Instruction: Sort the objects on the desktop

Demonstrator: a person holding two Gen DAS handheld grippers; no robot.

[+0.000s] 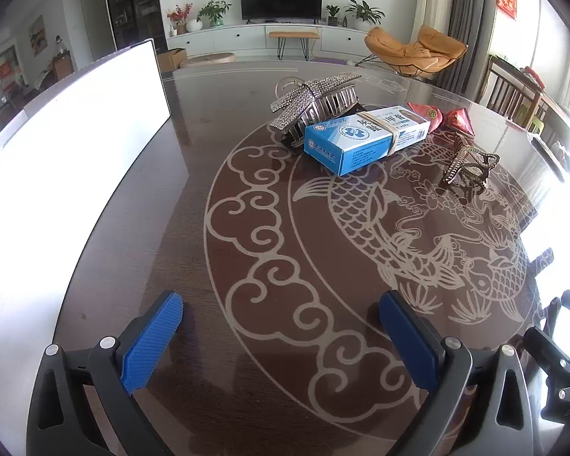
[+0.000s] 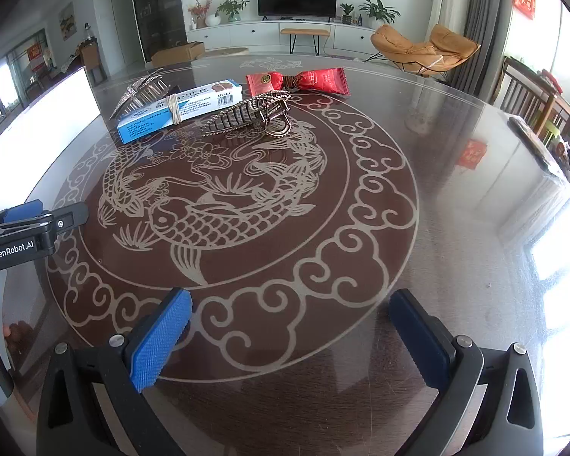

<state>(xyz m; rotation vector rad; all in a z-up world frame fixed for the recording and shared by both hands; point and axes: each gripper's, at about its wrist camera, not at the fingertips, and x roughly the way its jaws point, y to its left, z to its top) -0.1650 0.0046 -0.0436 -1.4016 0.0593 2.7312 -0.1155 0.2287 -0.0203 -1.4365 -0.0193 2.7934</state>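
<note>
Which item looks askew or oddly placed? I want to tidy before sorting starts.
The blue-and-white medicine box bound with a rubber band sits tilted, one end propped on the rhinestone-covered silver hair claw clip rather than lying flat on the glass-topped table. Nothing looks spilled or damaged.

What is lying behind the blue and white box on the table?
Behind the blue and white box lie a rhinestone hair claw and a red candy wrapper. The box covers the claw's lower part; whether they touch cannot be seen.
</note>
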